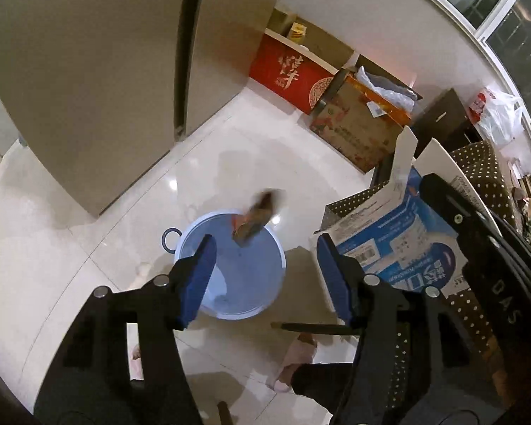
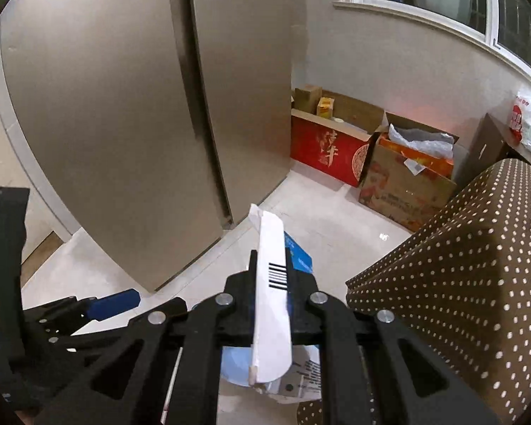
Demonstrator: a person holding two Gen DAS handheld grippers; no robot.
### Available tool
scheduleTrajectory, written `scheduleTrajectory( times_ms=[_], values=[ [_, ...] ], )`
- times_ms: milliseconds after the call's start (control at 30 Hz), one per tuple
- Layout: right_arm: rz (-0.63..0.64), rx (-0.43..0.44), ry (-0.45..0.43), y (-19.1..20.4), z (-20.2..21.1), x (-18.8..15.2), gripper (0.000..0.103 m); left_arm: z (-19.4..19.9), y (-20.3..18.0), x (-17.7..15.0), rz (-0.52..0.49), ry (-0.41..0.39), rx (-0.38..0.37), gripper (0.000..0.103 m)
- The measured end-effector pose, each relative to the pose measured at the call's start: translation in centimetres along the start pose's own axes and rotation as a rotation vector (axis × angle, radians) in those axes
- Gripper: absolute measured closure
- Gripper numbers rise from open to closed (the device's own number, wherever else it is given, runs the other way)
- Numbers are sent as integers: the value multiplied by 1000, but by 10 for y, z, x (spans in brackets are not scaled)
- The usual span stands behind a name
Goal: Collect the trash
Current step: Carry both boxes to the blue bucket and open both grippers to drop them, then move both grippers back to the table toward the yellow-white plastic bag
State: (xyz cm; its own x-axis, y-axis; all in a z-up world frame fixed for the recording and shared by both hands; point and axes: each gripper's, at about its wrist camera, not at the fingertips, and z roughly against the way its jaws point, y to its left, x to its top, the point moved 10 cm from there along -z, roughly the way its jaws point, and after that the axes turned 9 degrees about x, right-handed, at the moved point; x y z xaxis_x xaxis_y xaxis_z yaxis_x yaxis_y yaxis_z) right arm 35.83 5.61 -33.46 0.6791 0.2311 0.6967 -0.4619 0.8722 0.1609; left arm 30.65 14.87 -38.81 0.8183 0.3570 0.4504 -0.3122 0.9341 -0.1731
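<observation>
A round blue bin (image 1: 244, 283) stands on the pale tiled floor, right below my left gripper (image 1: 266, 242). That gripper is open with nothing between its blue pads (image 1: 198, 283). A blurred brown and orange wrapper (image 1: 256, 221) is in the air at the bin's far rim, apart from the pads. My right gripper (image 2: 272, 265) is shut on a flattened white and blue carton (image 2: 272, 301) with a barcode. The carton (image 1: 400, 244) also shows at the right of the left wrist view. Part of the bin (image 2: 235, 364) shows under the carton.
A tall beige fridge (image 1: 106, 71) fills the left. A red box (image 1: 293, 71) and an open cardboard box (image 1: 354, 124) stand along the far wall. A brown polka-dot cloth (image 2: 460, 265) covers furniture at the right. A person's slippered foot (image 1: 297, 357) is near the bin.
</observation>
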Motion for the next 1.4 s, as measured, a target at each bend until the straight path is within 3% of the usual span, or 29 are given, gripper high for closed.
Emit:
scheduleTrajectory(
  times_ms=[733,967,1033,1067,1133,1400],
  values=[
    [-32,60,53,-2,-30,-8,91,4,19,5,27,-20,21,44],
    [-75,151,27,4,-41,5,90,13,29,10,59,-48,48,41],
    [-71,145,4,5,-39,12,86,18,30,11,65,-59,54,39],
    [-72,145,-2,5,-37,14,77,21,30,12,66,-65,57,39],
    [-67,131,-27,5,-29,21,70,27,30,13,66,-74,59,39],
    [-51,61,-86,0,36,27,68,75,6,18,35,-154,18,36]
  ],
)
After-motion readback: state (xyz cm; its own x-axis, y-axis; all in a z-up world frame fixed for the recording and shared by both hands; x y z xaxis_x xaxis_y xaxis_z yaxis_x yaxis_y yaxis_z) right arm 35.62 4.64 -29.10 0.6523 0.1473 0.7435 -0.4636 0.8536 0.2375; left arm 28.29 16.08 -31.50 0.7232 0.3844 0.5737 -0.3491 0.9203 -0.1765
